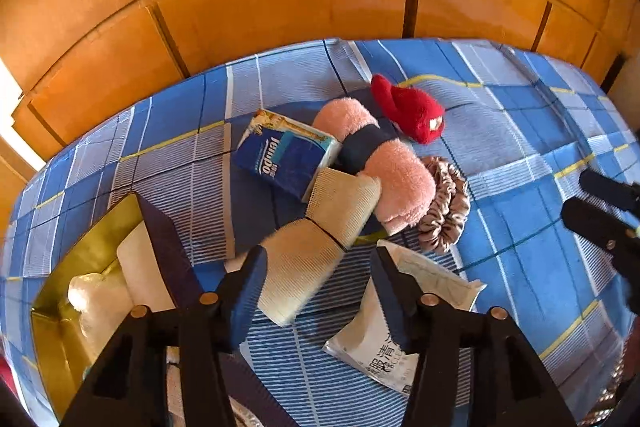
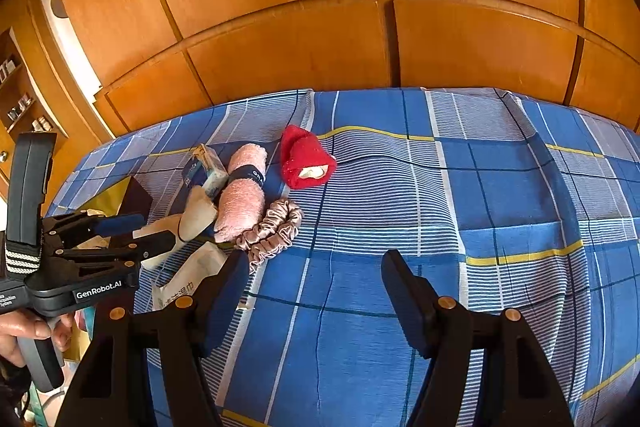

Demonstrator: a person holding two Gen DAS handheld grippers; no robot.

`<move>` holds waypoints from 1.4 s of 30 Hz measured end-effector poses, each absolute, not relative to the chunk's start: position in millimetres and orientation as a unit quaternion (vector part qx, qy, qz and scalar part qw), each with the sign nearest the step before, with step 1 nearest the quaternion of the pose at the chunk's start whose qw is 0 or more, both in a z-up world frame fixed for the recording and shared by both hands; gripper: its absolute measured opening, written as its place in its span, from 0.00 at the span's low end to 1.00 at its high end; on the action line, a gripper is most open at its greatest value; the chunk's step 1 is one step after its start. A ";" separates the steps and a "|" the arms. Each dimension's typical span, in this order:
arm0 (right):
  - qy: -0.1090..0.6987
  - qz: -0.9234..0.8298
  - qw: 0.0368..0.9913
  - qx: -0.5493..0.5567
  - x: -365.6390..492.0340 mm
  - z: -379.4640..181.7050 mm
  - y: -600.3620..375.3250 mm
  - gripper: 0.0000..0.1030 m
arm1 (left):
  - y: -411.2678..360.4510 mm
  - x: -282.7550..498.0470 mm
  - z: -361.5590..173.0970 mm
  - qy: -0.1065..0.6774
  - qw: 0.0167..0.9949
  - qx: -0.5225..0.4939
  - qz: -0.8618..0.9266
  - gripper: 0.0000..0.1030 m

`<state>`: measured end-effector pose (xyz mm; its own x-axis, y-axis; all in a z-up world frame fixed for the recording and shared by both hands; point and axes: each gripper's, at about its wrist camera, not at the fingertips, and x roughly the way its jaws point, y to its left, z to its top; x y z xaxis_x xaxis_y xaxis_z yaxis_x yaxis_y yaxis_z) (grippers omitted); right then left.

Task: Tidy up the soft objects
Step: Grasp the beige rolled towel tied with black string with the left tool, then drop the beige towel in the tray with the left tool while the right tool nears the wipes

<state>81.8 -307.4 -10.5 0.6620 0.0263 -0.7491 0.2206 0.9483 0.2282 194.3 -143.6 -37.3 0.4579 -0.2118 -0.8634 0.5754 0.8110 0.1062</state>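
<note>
Wooden wardrobe panels (image 2: pixel 280 39) back a bed with a blue plaid sheet (image 2: pixel 440 227). Left tongs (image 1: pixel 320 269) sit partly open over the near end of a ribbed cream rolled cloth (image 1: pixel 320 231), one pad beside it, not squeezing as far as I can tell. Probably it's headed for the gold-lined box (image 1: pixel 76 267) just left. Right tongs (image 2: pixel 314 273) hang wide and empty. Behind it huddle a pink rolled towel (image 1: pixel 400 167), blue tissue pack (image 1: pixel 288 155), satin scrunchie (image 1: pixel 448 203), white wipes packet (image 1: pixel 400 327) and red plush (image 1: pixel 416 111).

I am in a bedroom of a home. Under me is a bed (image 2: pixel 400 207) with blue checked sheet. Behind the bed stands a big wooden wardrobe (image 2: pixel 280 27), and left of it some shelves (image 2: pixel 20 95).
</note>
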 end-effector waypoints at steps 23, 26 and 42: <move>0.414 -0.038 0.893 0.174 84.5 -13.2 -309.8 0.68 | -138.6 205.1 -31.0 0.465 0.837 0.164 -0.239 0.27; 0.425 -0.016 0.885 0.191 86.1 -19.4 -308.1 0.68 | -123.7 193.0 -5.8 0.444 0.850 0.135 -0.248 0.27; 0.513 0.135 0.806 0.262 108.5 -60.9 -234.6 0.68 | -23.1 134.2 44.0 0.404 0.878 0.004 -0.256 0.27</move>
